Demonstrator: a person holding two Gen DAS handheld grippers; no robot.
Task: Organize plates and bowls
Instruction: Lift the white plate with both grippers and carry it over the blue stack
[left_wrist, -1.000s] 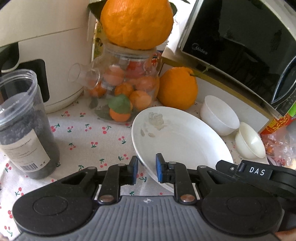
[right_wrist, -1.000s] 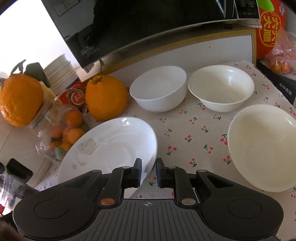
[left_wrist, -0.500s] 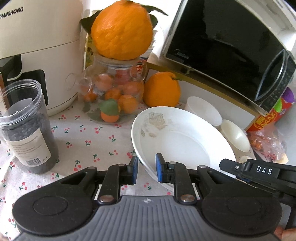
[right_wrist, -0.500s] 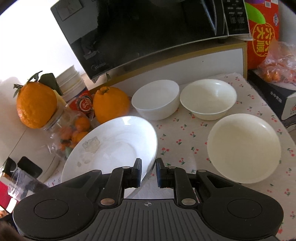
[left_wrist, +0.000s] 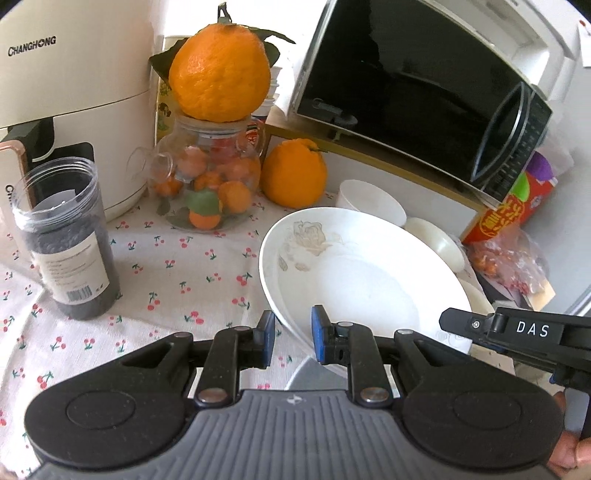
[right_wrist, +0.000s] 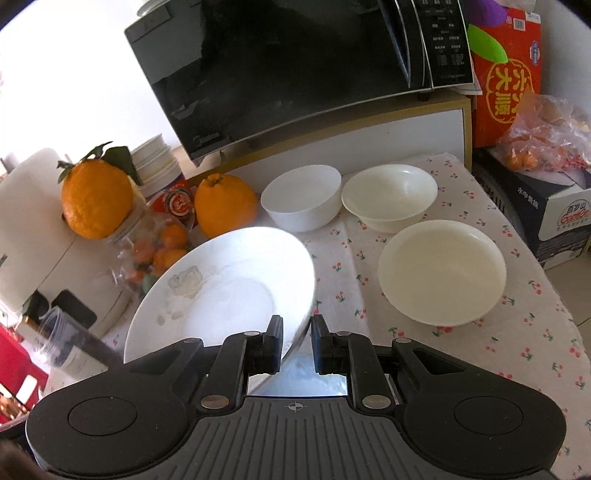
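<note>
A white plate (left_wrist: 351, 280) with a faint flower print hangs tilted above the cherry-print tablecloth (left_wrist: 177, 273). My left gripper (left_wrist: 293, 332) is shut on its near left rim. On the opposite rim of the plate (right_wrist: 229, 295) my right gripper (right_wrist: 297, 341) is shut too, and it shows in the left wrist view as a black arm (left_wrist: 517, 328) at the right. Behind the plate stand a white bowl (right_wrist: 301, 197), a cream bowl (right_wrist: 389, 195) and a wide cream bowl (right_wrist: 441, 271) on the cloth. The left wrist view shows the white bowl (left_wrist: 369, 201) and the cream bowl (left_wrist: 436, 240) past the plate.
A black microwave (right_wrist: 295, 74) sits on a white shelf at the back. A glass jar of small oranges (left_wrist: 210, 184) carries a large orange (left_wrist: 219, 70), with another orange (left_wrist: 293, 173) beside it. A dark-filled plastic jar (left_wrist: 70, 240) and a white appliance (left_wrist: 70, 92) stand left. A red box (right_wrist: 506, 74) and a fruit bag (right_wrist: 543, 136) are right.
Both grippers have risen and drawn back with the plate in them. The bowls, jar and microwave now look smaller and farther off.
</note>
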